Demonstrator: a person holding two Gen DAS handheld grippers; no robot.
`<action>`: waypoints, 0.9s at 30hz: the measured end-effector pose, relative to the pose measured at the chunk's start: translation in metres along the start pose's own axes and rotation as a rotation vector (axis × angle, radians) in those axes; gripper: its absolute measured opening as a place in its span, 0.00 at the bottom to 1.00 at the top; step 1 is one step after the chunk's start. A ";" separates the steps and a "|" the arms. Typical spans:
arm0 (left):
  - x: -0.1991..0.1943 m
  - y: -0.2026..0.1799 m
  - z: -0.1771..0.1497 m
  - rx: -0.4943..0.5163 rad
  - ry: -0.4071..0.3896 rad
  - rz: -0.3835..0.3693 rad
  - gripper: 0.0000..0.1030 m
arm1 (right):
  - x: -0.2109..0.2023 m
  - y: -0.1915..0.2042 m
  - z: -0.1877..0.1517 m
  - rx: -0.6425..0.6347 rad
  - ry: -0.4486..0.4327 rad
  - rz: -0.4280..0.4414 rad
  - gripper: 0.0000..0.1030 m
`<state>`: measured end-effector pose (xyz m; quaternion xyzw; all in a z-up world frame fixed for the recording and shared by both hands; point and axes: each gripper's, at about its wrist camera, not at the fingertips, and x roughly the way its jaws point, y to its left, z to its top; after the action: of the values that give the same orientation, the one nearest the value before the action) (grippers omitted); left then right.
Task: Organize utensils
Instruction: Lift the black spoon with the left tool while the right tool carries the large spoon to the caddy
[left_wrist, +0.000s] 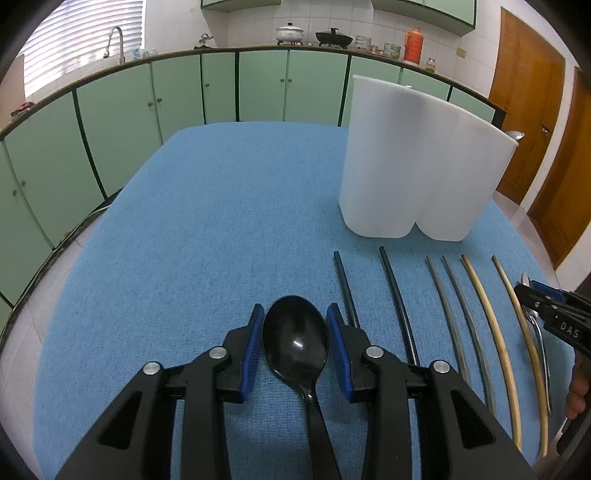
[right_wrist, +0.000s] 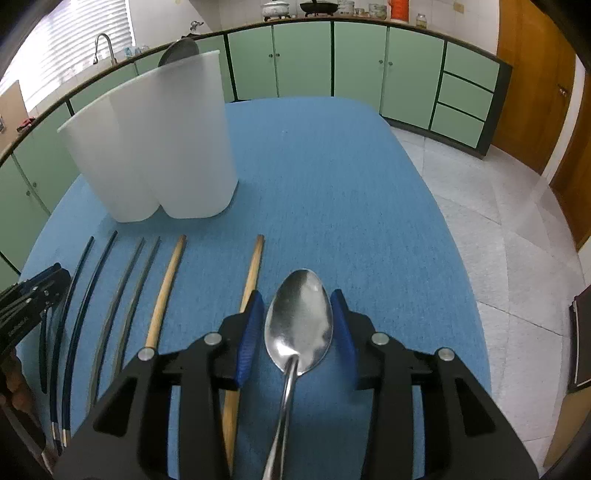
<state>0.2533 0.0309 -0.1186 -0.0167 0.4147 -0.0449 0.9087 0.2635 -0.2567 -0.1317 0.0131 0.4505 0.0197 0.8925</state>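
Blue-covered table (left_wrist: 207, 206) with a white two-lobed utensil holder (left_wrist: 421, 162) standing upright as the landmark. In front of the holder, six chopsticks lie side by side in pairs: a dark pair (left_wrist: 369, 302), a grey pair (left_wrist: 454, 314) and a wooden pair (left_wrist: 506, 332).

Left claw (left_wrist: 295, 334): its blue pads sit against both sides of the bowl of a black spoon (left_wrist: 295, 339), gripping it; this spoon lies nearer the camera than the holder, beyond the dark pair on the side away from the wooden pair.

Right claw (right_wrist: 298, 321): its pads close on the bowl of a metal spoon (right_wrist: 299, 321), which lies in front of the holder, just beyond the wooden pair. Whether either spoon is lifted off the cloth cannot be told.
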 end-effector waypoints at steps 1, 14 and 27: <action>0.000 0.000 0.000 0.000 0.000 0.000 0.33 | 0.000 0.001 0.000 -0.001 0.001 -0.002 0.37; 0.000 -0.001 0.001 0.005 -0.001 -0.004 0.33 | -0.002 0.004 0.001 0.012 0.005 -0.043 0.34; -0.035 0.001 -0.004 0.007 -0.160 -0.061 0.33 | -0.073 -0.003 -0.014 -0.001 -0.314 0.087 0.34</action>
<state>0.2276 0.0357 -0.0952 -0.0298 0.3399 -0.0727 0.9372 0.2097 -0.2635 -0.0816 0.0348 0.3045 0.0563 0.9502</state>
